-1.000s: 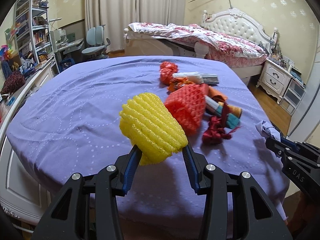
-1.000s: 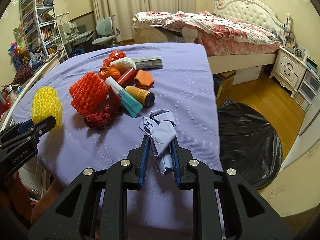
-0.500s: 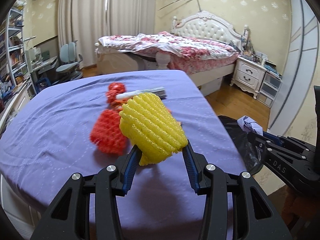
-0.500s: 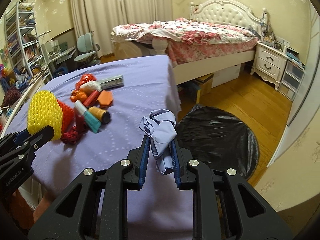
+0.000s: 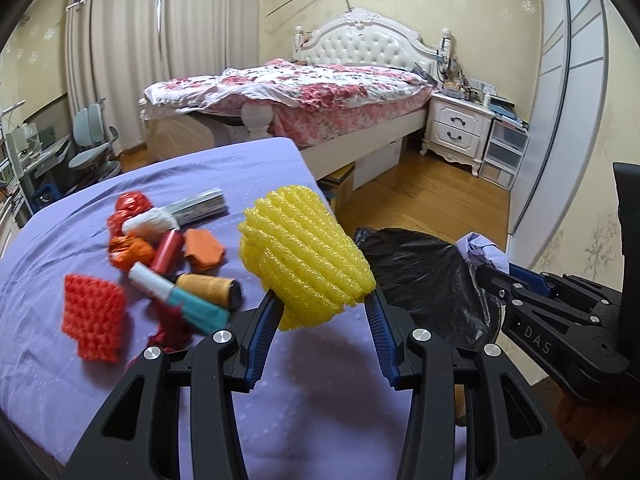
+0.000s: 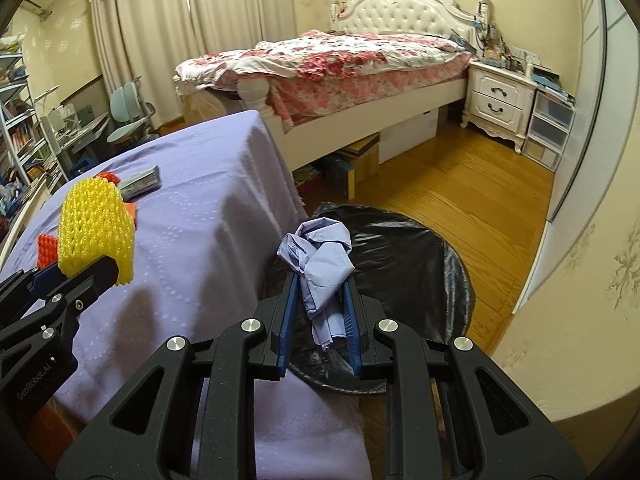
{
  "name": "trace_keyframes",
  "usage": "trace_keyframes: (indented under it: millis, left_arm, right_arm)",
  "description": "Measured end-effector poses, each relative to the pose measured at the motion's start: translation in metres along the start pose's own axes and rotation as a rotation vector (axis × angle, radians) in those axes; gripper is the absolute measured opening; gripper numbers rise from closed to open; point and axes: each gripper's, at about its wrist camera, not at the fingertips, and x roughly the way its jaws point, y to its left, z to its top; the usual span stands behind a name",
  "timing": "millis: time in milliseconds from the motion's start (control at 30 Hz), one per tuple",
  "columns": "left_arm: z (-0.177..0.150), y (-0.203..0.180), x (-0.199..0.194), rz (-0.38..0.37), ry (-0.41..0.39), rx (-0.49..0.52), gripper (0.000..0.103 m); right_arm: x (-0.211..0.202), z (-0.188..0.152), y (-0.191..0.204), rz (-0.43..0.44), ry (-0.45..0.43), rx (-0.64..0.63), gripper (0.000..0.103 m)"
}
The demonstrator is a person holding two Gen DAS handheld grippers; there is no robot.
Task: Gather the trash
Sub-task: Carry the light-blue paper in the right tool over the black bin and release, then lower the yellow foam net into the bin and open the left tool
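My left gripper [image 5: 322, 304] is shut on a yellow foam fruit net [image 5: 304, 256] and holds it above the purple table's right edge; the net also shows in the right wrist view [image 6: 94, 224]. My right gripper [image 6: 320, 284] is shut on a crumpled pale blue paper [image 6: 320, 256], held over the near rim of the black trash bag [image 6: 404, 256] on the floor. The bag also shows in the left wrist view [image 5: 420, 276], with the right gripper [image 5: 492, 268] above it. More trash lies on the table: a red foam net [image 5: 94, 322], a teal tube [image 5: 180, 296], a thread spool [image 5: 210, 288] and orange and red wrappers [image 5: 132, 250].
The purple-clothed table [image 6: 200, 216] fills the left. A bed [image 6: 340, 64] stands behind, a white nightstand [image 6: 500, 100] at the right, wooden floor [image 6: 480, 184] between. Shelves and a desk chair [image 6: 128, 116] stand at the far left.
Both grippers have swung right with their loads, from over the table towards the black bag. The blue paper now hangs over the bag's rim. Grips are unchanged.
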Motion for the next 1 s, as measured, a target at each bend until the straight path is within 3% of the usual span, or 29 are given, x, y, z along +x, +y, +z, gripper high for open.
trace_keyframes:
  millis: [733, 867, 1000]
  left_arm:
    - [0.02, -0.057, 0.054, -0.01, 0.059, 0.104, 0.046]
    - [0.021, -0.057, 0.056, -0.005, 0.061, 0.11, 0.05]
    - [0.02, -0.056, 0.057, -0.001, 0.067, 0.104, 0.064]
  right_arm:
    - [0.034, 0.009, -0.054, -0.04, 0.017, 0.079, 0.021]
    - [0.038, 0.01, -0.058, -0.043, 0.02, 0.088, 0.021]
    - [0.041, 0.01, -0.062, -0.047, 0.02, 0.093, 0.025]
